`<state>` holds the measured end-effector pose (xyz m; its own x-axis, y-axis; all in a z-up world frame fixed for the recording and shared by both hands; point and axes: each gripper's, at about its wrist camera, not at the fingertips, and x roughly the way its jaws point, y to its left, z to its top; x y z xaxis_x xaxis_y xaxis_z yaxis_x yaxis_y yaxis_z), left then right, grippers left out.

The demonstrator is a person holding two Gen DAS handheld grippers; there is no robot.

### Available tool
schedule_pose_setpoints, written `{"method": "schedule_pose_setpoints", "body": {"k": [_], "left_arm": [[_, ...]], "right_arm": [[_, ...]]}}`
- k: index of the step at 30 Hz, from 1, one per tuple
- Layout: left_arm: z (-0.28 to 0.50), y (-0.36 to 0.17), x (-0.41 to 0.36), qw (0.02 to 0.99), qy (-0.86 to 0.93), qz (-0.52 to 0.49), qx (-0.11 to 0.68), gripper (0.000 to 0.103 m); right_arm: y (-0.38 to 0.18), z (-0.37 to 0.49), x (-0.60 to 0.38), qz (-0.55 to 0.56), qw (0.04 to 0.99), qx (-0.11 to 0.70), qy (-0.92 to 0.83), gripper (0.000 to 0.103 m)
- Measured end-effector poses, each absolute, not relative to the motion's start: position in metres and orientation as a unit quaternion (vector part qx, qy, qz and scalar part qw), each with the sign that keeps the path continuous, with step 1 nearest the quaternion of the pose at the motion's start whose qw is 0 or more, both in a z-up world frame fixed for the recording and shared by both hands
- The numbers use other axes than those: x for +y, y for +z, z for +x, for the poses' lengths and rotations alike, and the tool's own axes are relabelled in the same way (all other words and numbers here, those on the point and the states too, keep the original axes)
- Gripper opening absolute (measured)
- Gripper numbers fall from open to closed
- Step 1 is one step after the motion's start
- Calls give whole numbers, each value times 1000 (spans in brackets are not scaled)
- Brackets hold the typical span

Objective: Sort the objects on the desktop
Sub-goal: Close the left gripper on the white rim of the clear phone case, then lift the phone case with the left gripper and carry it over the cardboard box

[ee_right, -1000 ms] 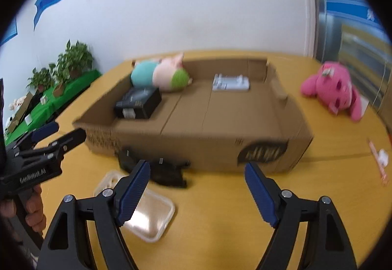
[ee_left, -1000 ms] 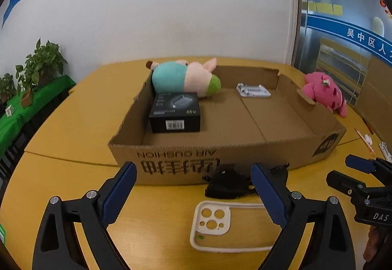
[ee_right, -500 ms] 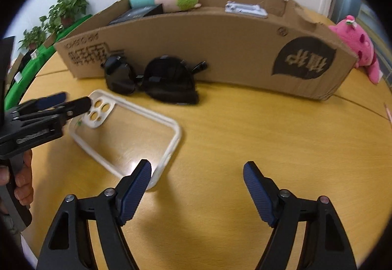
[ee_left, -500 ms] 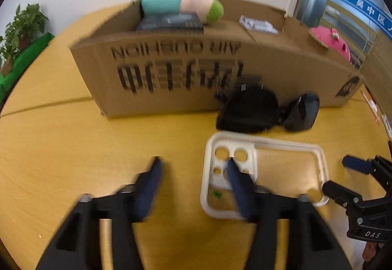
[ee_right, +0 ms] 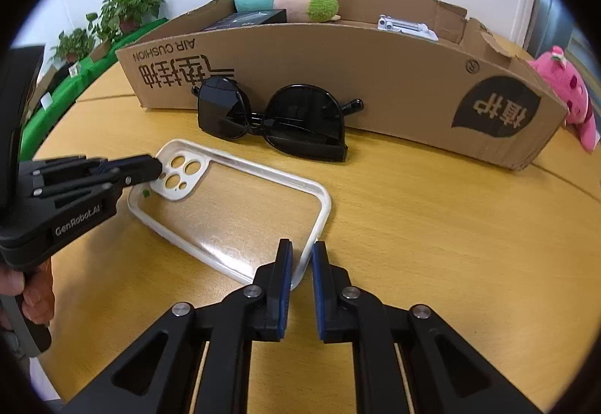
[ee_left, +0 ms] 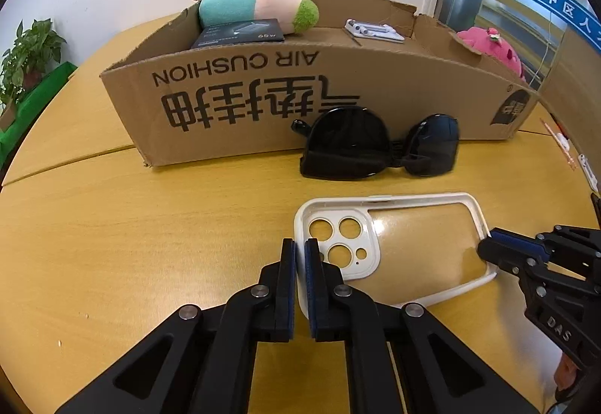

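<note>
1 phone case [ee_left: 424, 245], lower centre; 2 grippers: left gripper [ee_left: 299, 256] and right gripper [ee_right: 302, 260] just clamped on opposite rims.

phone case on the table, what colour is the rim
White, around a clear back; the phone case shows best in the right wrist view.

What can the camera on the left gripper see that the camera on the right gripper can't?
Only the left wrist view shows the left gripper from behind, pinching the phone case rim at its camera-hole end. It also shows blue signs with white writing.

Only the right wrist view shows the right gripper from behind, pinching the opposite end, and a hand gripping the other handle.

Both show the sunglasses, the cardboard box, the plush toys and potted plants.
</note>
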<state>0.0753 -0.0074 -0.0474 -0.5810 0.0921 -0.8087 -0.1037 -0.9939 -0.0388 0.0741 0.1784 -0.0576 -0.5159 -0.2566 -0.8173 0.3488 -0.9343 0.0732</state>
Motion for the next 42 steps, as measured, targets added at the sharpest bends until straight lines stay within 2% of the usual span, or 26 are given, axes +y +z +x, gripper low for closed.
{"method": "schedule_pose_setpoints", "body": {"k": [3,8,12,17,23,33,38,42], "left_arm": [[86,-21,2,55,905,-421,26,4],[86,47,0,58,934,-354,-2,3],[77,93,2,59,952,-299,7,4],[54,126,0,61,962,-267,14,4],[22,149,-18,65,963,-260,9,4],[-38,139,-62,41,949,-312,-5,4],[-70,105,-69,20,928,-371,16,4],[-87,67,-63,13,906,-420,41,4]], "right_arm": [[-37,85,183,420,165,53,-891,8],[16,94,197,347,172,31,-921,8],[53,80,202,304,176,25,-936,8],[89,53,204,266,179,27,-947,8],[103,21,199,253,203,-5,-946,8],[104,-37,155,285,236,-18,-929,8],[69,-64,136,337,246,-21,-909,8],[31,-82,138,395,250,-68,-881,8]]}}
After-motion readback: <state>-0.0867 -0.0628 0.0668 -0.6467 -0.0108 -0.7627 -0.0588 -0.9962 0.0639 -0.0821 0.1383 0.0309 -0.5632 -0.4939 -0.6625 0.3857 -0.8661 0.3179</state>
